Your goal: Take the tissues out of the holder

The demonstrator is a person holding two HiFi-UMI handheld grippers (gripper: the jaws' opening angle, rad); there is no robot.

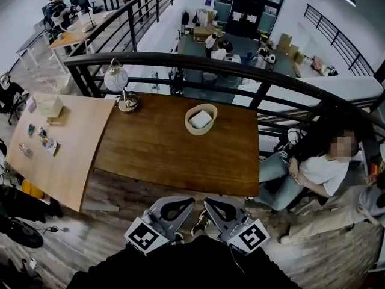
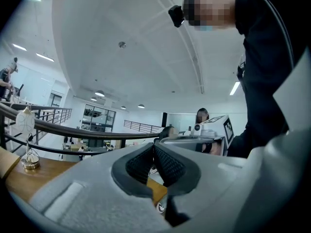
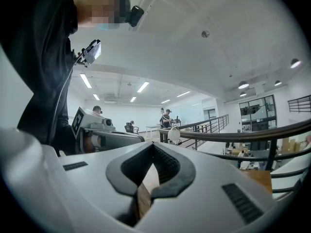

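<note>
1. The left gripper (image 1: 187,202) and the right gripper (image 1: 210,203) are sitting close side by side. Both are just short of the near edge of a dark wooden table (image 1: 156,155), with their marker cubes toward the person holding them.
2. The left gripper's jaws are resting clenched. In the left gripper view (image 2: 154,148) their ridged black pads are meeting at the tips, with nothing caught between them.
3. The right gripper's jaws are pressing together the same way. In the right gripper view (image 3: 153,148) the tips are touching and gripping nothing.
4. The holder (image 1: 187,125), a pale oval bowl, is standing straight ahead of the two grippers, in line with the gap between them. It is well apart from both, across the table near its far edge.
5. The tissues (image 1: 200,120) are lying inside the holder as a white folded stack, well away from either gripper.
6. Ahead and to the left of the left gripper, a round white ornament (image 1: 116,77) is standing at the table's far left corner. A lighter table (image 1: 66,143) is adjoining on that side.
7. A dark railing (image 1: 180,59) is curving behind the holder.
8. A seated person (image 1: 319,167) is sitting to the right of the right gripper, past the table's right end.
</note>
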